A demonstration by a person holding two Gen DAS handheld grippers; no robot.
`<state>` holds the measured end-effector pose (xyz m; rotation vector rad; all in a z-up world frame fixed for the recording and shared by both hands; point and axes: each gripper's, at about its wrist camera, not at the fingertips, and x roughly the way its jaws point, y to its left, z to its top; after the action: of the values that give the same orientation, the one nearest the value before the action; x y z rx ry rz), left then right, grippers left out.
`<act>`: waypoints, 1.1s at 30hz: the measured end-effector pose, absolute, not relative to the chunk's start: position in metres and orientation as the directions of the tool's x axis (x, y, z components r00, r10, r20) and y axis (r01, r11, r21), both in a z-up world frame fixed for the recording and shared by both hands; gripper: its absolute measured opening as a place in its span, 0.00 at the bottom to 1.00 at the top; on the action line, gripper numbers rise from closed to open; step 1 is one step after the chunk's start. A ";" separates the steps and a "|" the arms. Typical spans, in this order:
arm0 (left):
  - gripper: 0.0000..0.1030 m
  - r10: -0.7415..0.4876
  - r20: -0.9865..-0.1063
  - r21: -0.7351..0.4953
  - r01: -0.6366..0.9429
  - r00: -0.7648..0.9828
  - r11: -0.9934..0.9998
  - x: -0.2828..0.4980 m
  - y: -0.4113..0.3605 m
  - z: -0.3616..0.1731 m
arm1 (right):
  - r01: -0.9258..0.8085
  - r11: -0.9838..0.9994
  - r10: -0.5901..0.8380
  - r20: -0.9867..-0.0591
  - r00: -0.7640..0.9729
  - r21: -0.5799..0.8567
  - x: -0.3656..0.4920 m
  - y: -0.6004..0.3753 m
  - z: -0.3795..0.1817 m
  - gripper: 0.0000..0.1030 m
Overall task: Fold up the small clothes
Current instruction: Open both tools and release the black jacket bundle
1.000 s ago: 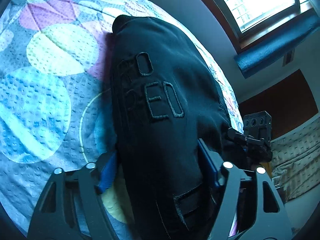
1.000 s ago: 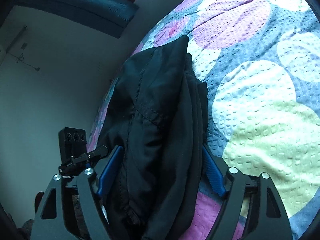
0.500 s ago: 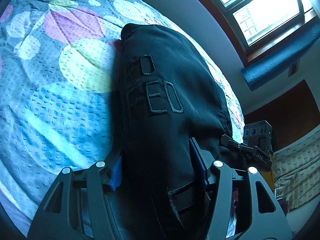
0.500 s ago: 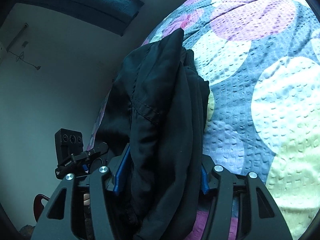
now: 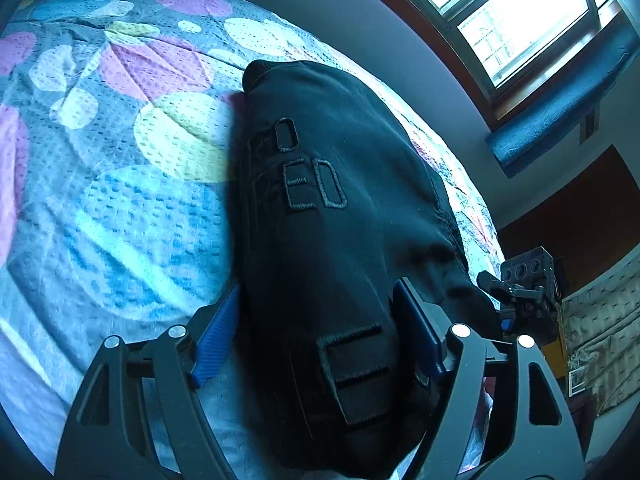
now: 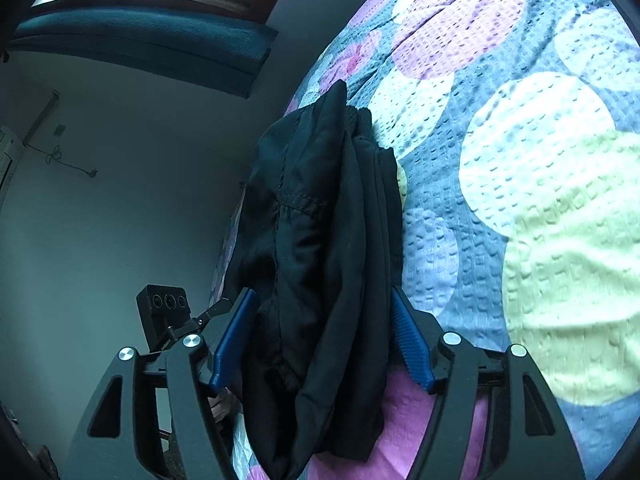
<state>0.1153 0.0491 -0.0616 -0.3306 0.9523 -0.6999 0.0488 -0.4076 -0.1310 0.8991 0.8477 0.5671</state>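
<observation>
Over the spotted quilt (image 5: 120, 208), both tongs are clamped on a bunched black garment (image 5: 332, 240): the left gripper (image 5: 320, 332) on one end, the right gripper (image 6: 320, 336) on the other. It hangs thick and uneven, so layers could slip out and undo the fold. Stitched letters read "O" and "ED"; the rest is unreadable.

1. Left claw (image 5: 318, 322): blue pads spread wide, pressing both sides of a thick bundle of cloth (image 5: 336, 240).
2. Right claw (image 6: 320, 326): same pose, pads clamping the bundle's other end; left claw's camera visible at near left.
</observation>
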 end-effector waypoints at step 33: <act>0.88 -0.662 -0.632 -0.555 0.360 0.403 0.750 0.099 0.058 -0.066 | -0.058 0.570 0.681 -0.432 0.591 0.819 0.027 -0.406 -0.129 0.53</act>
<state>0.0992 0.0579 -0.0664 -0.3579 0.9563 -0.6626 0.0266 -0.4062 -0.1294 0.8622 0.8333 0.4979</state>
